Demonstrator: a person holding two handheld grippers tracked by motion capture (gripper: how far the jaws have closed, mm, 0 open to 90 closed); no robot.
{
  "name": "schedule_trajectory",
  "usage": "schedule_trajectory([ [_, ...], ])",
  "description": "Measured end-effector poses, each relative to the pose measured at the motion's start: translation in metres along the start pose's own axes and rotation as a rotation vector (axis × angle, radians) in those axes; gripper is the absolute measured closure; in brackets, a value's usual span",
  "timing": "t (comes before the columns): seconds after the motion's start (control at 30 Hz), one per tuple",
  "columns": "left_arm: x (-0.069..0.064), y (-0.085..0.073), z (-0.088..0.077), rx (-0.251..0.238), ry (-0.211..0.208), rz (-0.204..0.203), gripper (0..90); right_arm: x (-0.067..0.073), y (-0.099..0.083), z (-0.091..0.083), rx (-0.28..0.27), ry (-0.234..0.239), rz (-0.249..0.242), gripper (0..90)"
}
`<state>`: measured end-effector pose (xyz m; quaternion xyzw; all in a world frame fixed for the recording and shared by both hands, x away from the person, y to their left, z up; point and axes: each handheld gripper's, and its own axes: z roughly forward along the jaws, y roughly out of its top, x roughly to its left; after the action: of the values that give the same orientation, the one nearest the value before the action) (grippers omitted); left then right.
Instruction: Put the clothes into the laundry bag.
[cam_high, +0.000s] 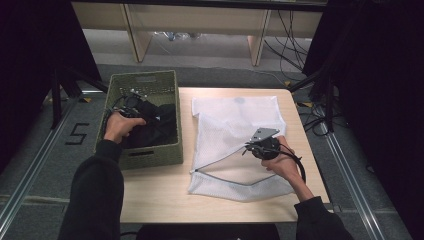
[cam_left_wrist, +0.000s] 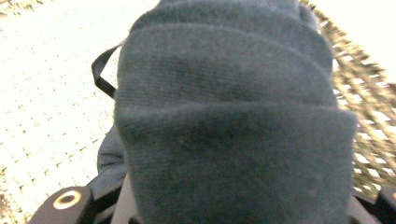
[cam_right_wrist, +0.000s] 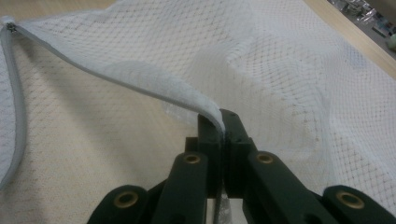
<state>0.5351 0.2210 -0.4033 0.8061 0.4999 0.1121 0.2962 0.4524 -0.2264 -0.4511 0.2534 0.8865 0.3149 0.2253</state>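
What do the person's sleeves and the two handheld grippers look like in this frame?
Both forearms wear black long sleeves. The right gripper has black jaws with brass-coloured rivets, a grey three-cornered plate on top and a black cable looping off. The left gripper is black too, with one brass rivet showing.

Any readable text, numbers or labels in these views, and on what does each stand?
"5": a black numeral on the grey floor, left of the woven basket.
Nothing else readable: no print on the white mesh laundry bag or the dark knit garment.
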Motion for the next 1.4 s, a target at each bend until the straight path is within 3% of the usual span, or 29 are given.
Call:
schedule_trajectory([
  [0.07,0.001,-0.002,-0.008,-0.03,-0.009,-0.018,62.7,0.0,0.0,0.0,-0.004,0.001,-0.004,88.9],
  [0.1,0.002,-0.003,-0.012,-0.032,-0.023,-0.021,62.7,-0.002,0.0,0.001,-0.013,0.002,-0.03,88.9],
  [0.13,0.002,-0.003,-0.017,-0.05,-0.028,-0.03,62.7,-0.001,0.0,0.001,-0.007,0.001,-0.011,88.9],
  [0.27,0.0,-0.004,-0.033,-0.092,-0.063,-0.048,62.8,-0.002,0.0,0.002,-0.014,0.001,-0.032,88.9],
  [0.37,-0.004,-0.006,-0.045,-0.131,-0.096,-0.056,62.9,-0.001,0.0,0.0,-0.005,-0.002,0.008,88.9],
  [0.43,-0.007,-0.007,-0.052,-0.156,-0.117,-0.069,62.9,-0.001,0.001,0.0,-0.007,0.003,-0.013,88.9],
  [0.5,-0.011,-0.007,-0.059,-0.186,-0.138,-0.078,62.9,-0.001,0.001,0.001,-0.007,0.0,-0.006,88.9],
  [0.6,-0.02,-0.007,-0.069,-0.215,-0.174,-0.059,62.9,-0.001,0.001,0.0,-0.009,0.0,0.006,88.9],
  [0.73,-0.033,-0.009,-0.086,-0.279,-0.244,-0.086,62.9,-0.002,0.002,-0.001,-0.008,0.002,0.002,89.0],
  [0.77,-0.038,-0.01,-0.092,-0.296,-0.279,-0.08,62.9,-0.002,0.002,-0.001,-0.014,0.0,0.008,89.1],
  [0.93,-0.05,-0.011,-0.109,-0.344,-0.311,-0.063,63.0,-0.003,0.002,-0.001,-0.016,0.001,0.011,89.2],
  [1.0,-0.059,-0.011,-0.117,-0.353,-0.341,-0.047,63.0,-0.006,0.004,-0.002,-0.024,-0.003,0.001,89.2],
  [1.03,-0.063,-0.01,-0.121,-0.355,-0.35,-0.043,63.0,-0.004,0.004,-0.003,-0.021,-0.005,0.035,89.2],
  [1.17,-0.09,-0.009,-0.13,-0.372,-0.416,-0.009,63.1,-0.011,0.006,-0.003,-0.043,-0.014,0.005,89.2],
  [1.23,-0.11,-0.008,-0.134,-0.374,-0.462,0.033,63.0,-0.012,0.008,-0.005,-0.041,0.0,0.024,89.2],
  [1.27,-0.11,-0.008,-0.134,-0.374,-0.462,0.033,63.1,-0.012,0.008,-0.005,-0.041,0.0,0.024,89.2],
  [1.3,-0.121,-0.006,-0.138,-0.378,-0.465,0.056,63.1,-0.013,0.008,-0.005,-0.051,-0.005,0.018,89.2],
  [1.33,-0.13,-0.005,-0.14,-0.384,-0.496,0.09,63.0,-0.016,0.01,-0.006,-0.059,-0.009,0.012,89.2],
  [1.37,-0.142,-0.002,-0.144,-0.376,-0.526,0.098,63.0,-0.016,0.011,-0.008,-0.066,-0.014,0.051,89.3],
  [1.4,-0.142,-0.002,-0.144,-0.376,-0.526,0.098,63.0,-0.016,0.011,-0.008,-0.066,-0.014,0.051,89.3],
])
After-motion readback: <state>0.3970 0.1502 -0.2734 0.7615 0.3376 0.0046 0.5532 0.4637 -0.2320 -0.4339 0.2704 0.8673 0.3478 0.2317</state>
